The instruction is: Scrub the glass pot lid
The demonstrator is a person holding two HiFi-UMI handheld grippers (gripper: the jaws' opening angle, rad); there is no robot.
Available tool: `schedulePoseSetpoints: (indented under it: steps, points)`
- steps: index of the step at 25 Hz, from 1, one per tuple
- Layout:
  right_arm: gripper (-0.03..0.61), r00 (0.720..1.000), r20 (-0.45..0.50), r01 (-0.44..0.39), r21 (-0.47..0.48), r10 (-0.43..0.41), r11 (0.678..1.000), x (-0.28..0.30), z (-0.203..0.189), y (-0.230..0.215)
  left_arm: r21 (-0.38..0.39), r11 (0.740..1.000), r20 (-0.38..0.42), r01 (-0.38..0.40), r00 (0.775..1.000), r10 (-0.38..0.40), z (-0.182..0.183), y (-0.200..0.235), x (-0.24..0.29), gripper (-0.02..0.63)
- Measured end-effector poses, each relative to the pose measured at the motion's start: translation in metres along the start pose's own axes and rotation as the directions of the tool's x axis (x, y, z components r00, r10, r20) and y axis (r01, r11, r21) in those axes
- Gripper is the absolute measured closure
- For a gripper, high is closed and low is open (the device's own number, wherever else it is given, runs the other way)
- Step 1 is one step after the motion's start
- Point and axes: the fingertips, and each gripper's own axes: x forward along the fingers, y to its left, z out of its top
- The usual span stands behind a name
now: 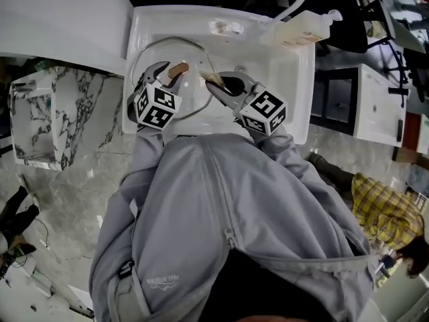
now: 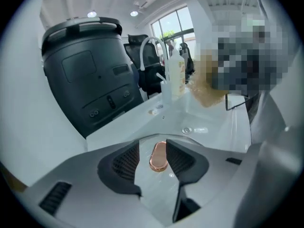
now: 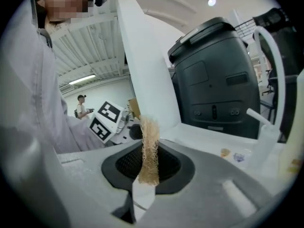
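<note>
The glass pot lid (image 1: 194, 91) is over the white sink (image 1: 295, 79), at its left side. My left gripper (image 1: 163, 74) reaches in from the near side and is shut on the lid's copper-coloured handle (image 1: 177, 69). In the left gripper view the handle (image 2: 159, 156) sits between the dark pads, with the lid glass (image 2: 156, 194) below it. My right gripper (image 1: 218, 86) is just right of the handle, shut on a tan fibrous scrubber (image 1: 212, 78). In the right gripper view the scrubber (image 3: 149, 151) stands up from the closed jaws of that gripper (image 3: 148, 167).
A soap bottle (image 1: 305, 27) stands on the sink's far right rim, next to a white curved tap (image 2: 152, 44). A big dark grey appliance (image 2: 85, 70) stands behind the sink. The drain (image 2: 186, 130) lies in the basin floor. The person's grey jacket (image 1: 221, 206) fills the near side.
</note>
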Motion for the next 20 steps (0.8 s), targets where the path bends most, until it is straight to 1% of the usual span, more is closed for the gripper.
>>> schedulePoseSetpoints:
  steps: [1,3,4,5,7,9,10,12,14,16,18,20]
  points:
    - [0.532,0.999,0.022,0.044,-0.003,-0.044,0.999,-0.002,0.008,-0.005,-0.018,0.999,0.041,-0.027,0.999,0.028,0.008,0.005,-0.009,0.447]
    - [0.532,0.988,0.077,0.134,-0.012,-0.132,0.991,-0.007,0.027,-0.012,-0.07,0.994,0.134,-0.078,0.987,0.087,0.028,0.015,-0.03,0.541]
    - [0.532,0.979,0.109,0.177,-0.018,-0.174,0.984,-0.009,0.037,-0.015,-0.105,0.99,0.183,-0.095,0.977,0.114,0.037,0.02,-0.041,0.562]
    - [0.532,0.967,0.142,0.217,-0.023,-0.212,0.976,-0.011,0.048,-0.018,-0.146,0.984,0.232,-0.104,0.963,0.136,0.048,0.025,-0.052,0.57]
    - [0.532,0.938,0.207,0.292,-0.035,-0.279,0.956,-0.015,0.071,-0.023,-0.241,0.966,0.329,-0.095,0.928,0.174,0.068,0.033,-0.073,0.59]
    - [0.532,0.902,0.263,0.369,-0.054,-0.343,0.928,-0.022,0.09,-0.026,-0.332,0.941,0.407,-0.068,0.89,0.208,0.084,0.038,-0.093,0.605]
    - [0.532,0.881,0.288,0.408,-0.068,-0.374,0.91,-0.026,0.098,-0.027,-0.366,0.929,0.437,-0.06,0.87,0.228,0.091,0.039,-0.102,0.607]
    - [0.532,0.839,0.334,0.482,-0.087,-0.43,0.872,-0.033,0.11,-0.028,-0.404,0.912,0.479,-0.076,0.831,0.281,0.101,0.042,-0.121,0.607]
    - [0.532,0.8,0.368,0.537,-0.089,-0.474,0.839,-0.04,0.117,-0.025,-0.418,0.901,0.505,-0.119,0.793,0.339,0.107,0.043,-0.139,0.607]
    - [0.532,0.775,0.393,0.566,-0.086,-0.494,0.82,-0.043,0.121,-0.02,-0.419,0.892,0.516,-0.167,0.765,0.386,0.108,0.042,-0.15,0.607]
    - [0.532,0.771,0.408,0.568,-0.094,-0.489,0.818,-0.044,0.123,-0.015,-0.41,0.89,0.518,-0.199,0.752,0.407,0.108,0.038,-0.155,0.607]
    - [0.532,0.781,0.418,0.547,-0.1,-0.464,0.831,-0.042,0.125,-0.009,-0.399,0.892,0.517,-0.211,0.752,0.409,0.108,0.035,-0.155,0.607]
